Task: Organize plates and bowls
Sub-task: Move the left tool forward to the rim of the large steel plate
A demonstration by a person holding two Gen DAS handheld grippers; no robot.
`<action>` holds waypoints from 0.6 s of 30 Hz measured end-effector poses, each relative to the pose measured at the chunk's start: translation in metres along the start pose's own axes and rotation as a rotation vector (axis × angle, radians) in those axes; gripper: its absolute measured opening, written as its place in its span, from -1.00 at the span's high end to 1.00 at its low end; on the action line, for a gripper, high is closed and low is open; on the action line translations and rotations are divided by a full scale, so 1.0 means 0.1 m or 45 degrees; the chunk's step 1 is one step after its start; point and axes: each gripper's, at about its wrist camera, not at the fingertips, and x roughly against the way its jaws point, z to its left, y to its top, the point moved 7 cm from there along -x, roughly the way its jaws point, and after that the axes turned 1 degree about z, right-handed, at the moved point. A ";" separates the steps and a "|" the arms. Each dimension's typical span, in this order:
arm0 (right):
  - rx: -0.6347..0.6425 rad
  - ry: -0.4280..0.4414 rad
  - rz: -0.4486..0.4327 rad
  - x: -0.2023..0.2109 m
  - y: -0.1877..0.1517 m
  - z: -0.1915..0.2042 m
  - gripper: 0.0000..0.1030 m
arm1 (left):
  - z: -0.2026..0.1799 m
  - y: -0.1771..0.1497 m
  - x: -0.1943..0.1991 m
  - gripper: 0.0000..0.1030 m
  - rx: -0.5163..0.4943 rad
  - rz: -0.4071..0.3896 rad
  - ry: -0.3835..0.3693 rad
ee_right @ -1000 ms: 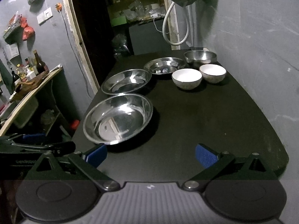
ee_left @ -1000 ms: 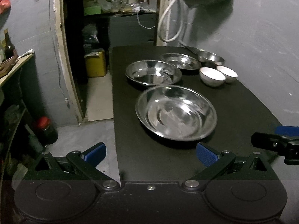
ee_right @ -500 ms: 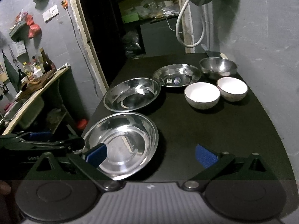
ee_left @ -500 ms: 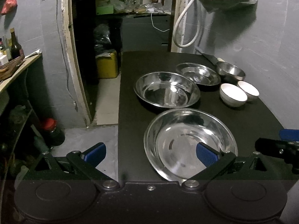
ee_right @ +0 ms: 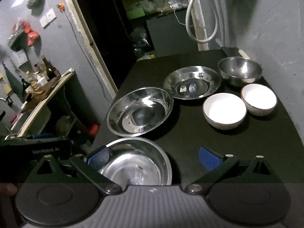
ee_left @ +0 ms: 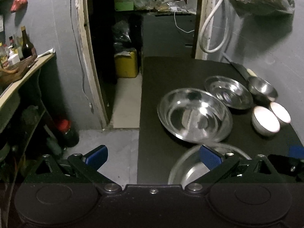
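Observation:
On the black table (ee_right: 218, 136) lie three steel plates: a near one (ee_right: 136, 163), a middle one (ee_right: 140, 111) and a far one (ee_right: 191, 84). A steel bowl (ee_right: 240, 73) stands behind two white bowls (ee_right: 224, 110) (ee_right: 258, 98). My right gripper (ee_right: 153, 157) is open, its left finger over the near plate. My left gripper (ee_left: 153, 155) is open at the table's left front edge, its right finger over the near plate (ee_left: 190, 169). The middle plate (ee_left: 194, 115), far plate (ee_left: 229, 92) and white bowls (ee_left: 266, 120) also show there.
The table's left edge drops to a grey floor (ee_left: 117, 152) and a dark doorway with a yellow can (ee_left: 126, 64). A shelf with bottles (ee_right: 38, 79) stands on the left. A white hose (ee_right: 199, 19) hangs on the back wall. A knife (ee_left: 241, 70) lies at the table's back right.
Both grippers have moved forward and over the table, so the near plate now lies under their fingers. The left view has swung left. No dish has moved.

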 end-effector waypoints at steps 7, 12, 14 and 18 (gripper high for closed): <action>-0.028 -0.118 0.060 -0.34 0.19 0.00 -1.00 | 0.01 0.34 -0.44 -0.98 -0.058 0.036 -0.056; -0.077 -0.205 0.044 -0.52 0.28 0.01 -0.99 | 0.01 0.52 -0.80 -0.98 -0.142 0.055 -0.116; -0.100 -0.233 0.037 -0.60 0.31 0.01 -0.99 | 0.01 0.57 -0.91 -0.98 -0.160 0.058 -0.148; -0.134 -0.281 0.019 -0.74 0.36 0.02 -0.86 | -0.02 0.66 -1.13 -0.98 -0.186 0.069 -0.245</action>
